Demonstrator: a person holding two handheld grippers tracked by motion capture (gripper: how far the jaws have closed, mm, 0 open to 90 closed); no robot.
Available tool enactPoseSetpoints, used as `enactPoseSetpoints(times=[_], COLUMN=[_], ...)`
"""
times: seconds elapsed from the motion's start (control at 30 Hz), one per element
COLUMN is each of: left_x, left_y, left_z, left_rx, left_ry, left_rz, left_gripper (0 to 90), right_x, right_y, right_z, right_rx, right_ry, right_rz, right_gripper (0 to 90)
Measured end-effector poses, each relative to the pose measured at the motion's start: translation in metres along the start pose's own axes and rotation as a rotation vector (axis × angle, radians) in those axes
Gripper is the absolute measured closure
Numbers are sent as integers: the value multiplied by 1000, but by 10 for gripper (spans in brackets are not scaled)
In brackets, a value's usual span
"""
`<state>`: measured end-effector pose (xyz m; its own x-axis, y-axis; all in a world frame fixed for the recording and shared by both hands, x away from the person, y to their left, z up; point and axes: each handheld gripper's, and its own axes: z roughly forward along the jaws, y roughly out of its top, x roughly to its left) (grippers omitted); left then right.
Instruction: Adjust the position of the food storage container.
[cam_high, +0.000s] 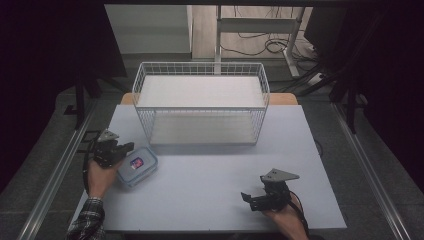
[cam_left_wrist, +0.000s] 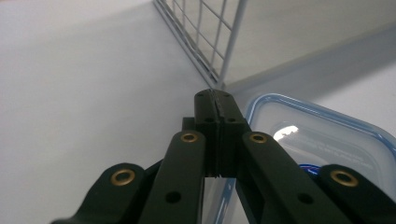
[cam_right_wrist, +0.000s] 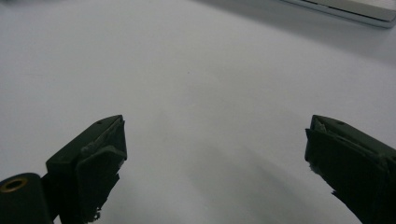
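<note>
A clear plastic box with a blue-rimmed lid (cam_high: 136, 166) lies on the pale table (cam_high: 210, 180) at the front left; a small dark label shows on its lid. My left gripper (cam_high: 130, 146) hovers at the box's far left corner, its jaws pressed together with nothing between them. In the left gripper view the shut gripper (cam_left_wrist: 215, 102) points past the box lid (cam_left_wrist: 327, 140) toward a corner of the white wire basket (cam_left_wrist: 205, 42). My right gripper (cam_high: 251, 194) rests near the front right of the table, jaws wide apart. The right gripper view shows that gripper (cam_right_wrist: 215, 140) open over bare table.
The large white wire basket (cam_high: 200, 102) stands at the back middle of the table, with a white board lying in it. Metal rails run along both sides of the table. Desk legs and cables are on the floor behind.
</note>
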<state>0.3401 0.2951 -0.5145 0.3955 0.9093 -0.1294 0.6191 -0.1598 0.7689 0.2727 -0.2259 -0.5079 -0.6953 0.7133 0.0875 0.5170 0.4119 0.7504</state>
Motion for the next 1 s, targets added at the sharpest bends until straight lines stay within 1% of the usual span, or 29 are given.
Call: enactPoseSetpoints(times=[0.07,0.17,0.23,0.27,0.3,0.37,0.4,0.43,0.47,0.5,0.53,0.57,0.6,0.63,0.67,0.7,0.73,0.83,0.9,1.0], left_x=[-2,-5,-10,-13,-17,-29,-31,-33,-33,-30,-25,-21,-16,-11,-6,-3,-3,-15,-27,-47], left_y=[1,2,4,6,8,10,13,14,14,14,13,11,9,6,4,3,2,5,8,11], left_z=[2,1,0,-1,0,4,5,6,5,4,4,3,4,4,3,3,3,6,11,15], left_rx=[10,11,6,4,22,39,46,51,42,28,27,46,59,58,47,45,47,77,119,163], left_ry=[6,-23,-41,-61,-88,-76,-56,-23,6,10,17,44,49,29,-2,-29,-40,-73,-81,-95], left_rz=[10,5,12,20,32,85,102,121,128,102,73,66,55,27,-3,-20,-22,13,64,134], left_gripper=[899,899,900,900,900,900,900,899,899,899,899,899,899,899,900,900,900,900,900,900], right_x=[0,0,0,0,0,0,0,0,0,0,0,0,0,0,0,0,0,1,0,0], right_y=[0,0,0,0,0,0,0,0,0,0,0,0,0,0,0,0,0,0,0,0], right_z=[1,1,1,1,1,1,1,0,0,0,-1,-1,0,0,1,1,1,1,1,0], right_rx=[7,9,7,6,7,10,10,8,7,7,7,7,8,8,11,11,12,17,16,15], right_ry=[-1,-1,-3,-2,-2,-2,-2,-3,-3,-3,-3,-3,-3,-3,-2,-2,-1,-3,-4,-3], right_rz=[-1,-3,-6,-5,-4,-4,-5,-5,-4,-5,-4,-4,-4,-4,-3,-3,-5,-8,-6,-7], right_gripper=[59,61,62,62,62,63,63,63,63,63,64,64,65,65,66,66,66,67,69,72])
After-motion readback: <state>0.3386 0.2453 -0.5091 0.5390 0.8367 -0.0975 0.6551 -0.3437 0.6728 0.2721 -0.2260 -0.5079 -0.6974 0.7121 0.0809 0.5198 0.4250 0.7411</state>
